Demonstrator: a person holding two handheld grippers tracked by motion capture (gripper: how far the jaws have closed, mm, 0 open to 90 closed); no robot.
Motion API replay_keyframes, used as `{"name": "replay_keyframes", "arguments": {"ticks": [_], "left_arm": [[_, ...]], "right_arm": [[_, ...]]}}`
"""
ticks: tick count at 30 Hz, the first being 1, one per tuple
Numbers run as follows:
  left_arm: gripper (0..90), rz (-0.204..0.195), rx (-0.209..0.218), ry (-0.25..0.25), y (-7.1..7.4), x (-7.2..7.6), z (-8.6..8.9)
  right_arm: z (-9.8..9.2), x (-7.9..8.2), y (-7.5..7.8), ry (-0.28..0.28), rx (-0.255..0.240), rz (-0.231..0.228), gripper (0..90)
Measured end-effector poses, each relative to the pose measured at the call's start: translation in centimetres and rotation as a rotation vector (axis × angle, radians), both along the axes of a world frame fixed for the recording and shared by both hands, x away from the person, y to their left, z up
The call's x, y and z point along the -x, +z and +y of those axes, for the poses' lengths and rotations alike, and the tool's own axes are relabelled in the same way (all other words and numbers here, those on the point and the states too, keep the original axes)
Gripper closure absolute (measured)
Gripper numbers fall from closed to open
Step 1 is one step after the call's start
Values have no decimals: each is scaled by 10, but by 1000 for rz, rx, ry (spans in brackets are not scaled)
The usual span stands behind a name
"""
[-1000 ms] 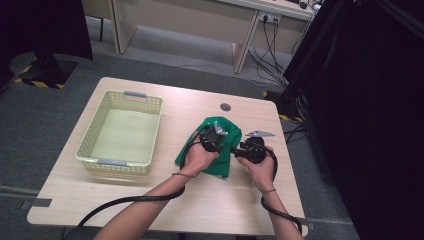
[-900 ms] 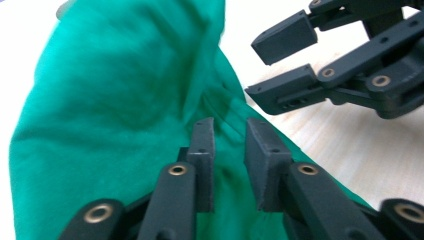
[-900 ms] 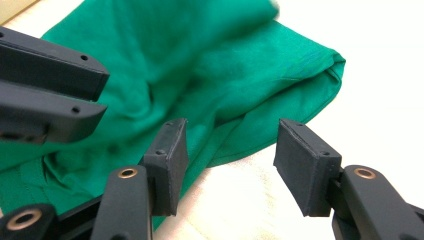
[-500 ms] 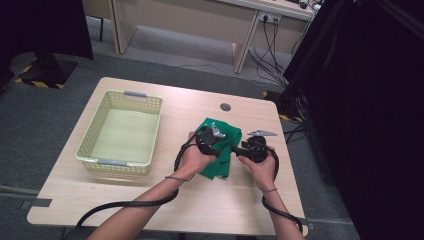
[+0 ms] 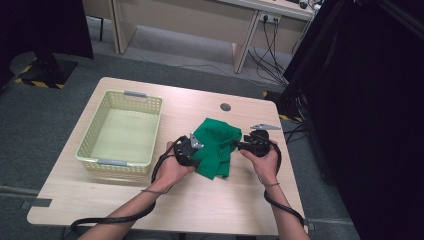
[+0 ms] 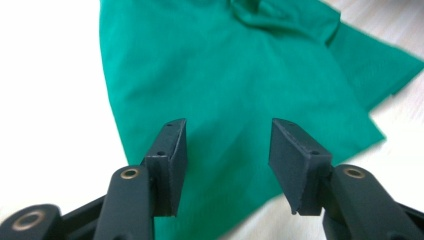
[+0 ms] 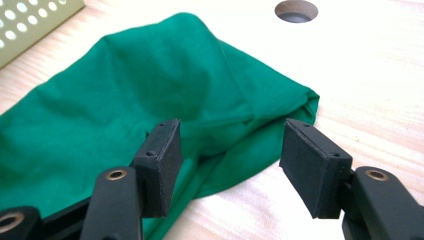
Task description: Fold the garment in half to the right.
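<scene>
A person stands at the near side of the table (image 5: 125, 200) with a claw in each hand, and both claws meet over a folded green cloth (image 5: 216, 145) lying on the wood.

The left gripper (image 5: 194, 152) sits at the cloth's left edge, held in the person's left hand (image 5: 172, 167). Its jaws have just been opening and now stand spread, with a clear gap between the pads. In the left gripper view the green cloth (image 6: 240, 85) lies flat just beyond and beneath the gripper (image 6: 227, 150) — nothing is pinched, and the fabric runs out ahead of the jaws to a bunched fold at the far end, with a separate corner flaring off to the right of the claw.

The right gripper (image 5: 239, 146) comes in from the cloth's opposite side, held in the right hand (image 5: 262, 157), its tips at the cloth's right edge. Its jaws have also been easing apart and stand spread. In the right gripper view the gripper (image 7: 230, 150) straddles the rounded, folded edge of the cloth (image 7: 130, 105); the fabric lies between and under the pads, but neither pad presses on it that I can see. Beyond the right claw's jaws, further out on the table, is a round hole (image 7: 296, 10) in the tabletop.

Off to the left of the left claw, near but apart from the cloth, stands a pale yellow-green basket (image 5: 90, 145) with perforated walls — its corner (image 7: 30, 22) also shows at the far left of the right gripper view.
</scene>
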State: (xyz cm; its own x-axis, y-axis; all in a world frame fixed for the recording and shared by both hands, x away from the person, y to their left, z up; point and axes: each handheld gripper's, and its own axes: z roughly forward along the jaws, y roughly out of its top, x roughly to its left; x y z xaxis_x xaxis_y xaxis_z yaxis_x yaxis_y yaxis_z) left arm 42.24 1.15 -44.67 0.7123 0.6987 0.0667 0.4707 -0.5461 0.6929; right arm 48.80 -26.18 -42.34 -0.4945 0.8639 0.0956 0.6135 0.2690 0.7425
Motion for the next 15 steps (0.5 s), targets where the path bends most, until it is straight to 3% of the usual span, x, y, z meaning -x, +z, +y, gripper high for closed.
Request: {"name": "replay_keyframes", "arguments": {"ticks": [10, 15], "left_arm": [[443, -23, 25, 77, -7, 23, 23], [438, -3, 11, 109, -14, 23, 33]], "right_arm": [[7, -7, 4, 16, -7, 0, 413], [9, -10, 2, 18, -8, 8, 415]]}}
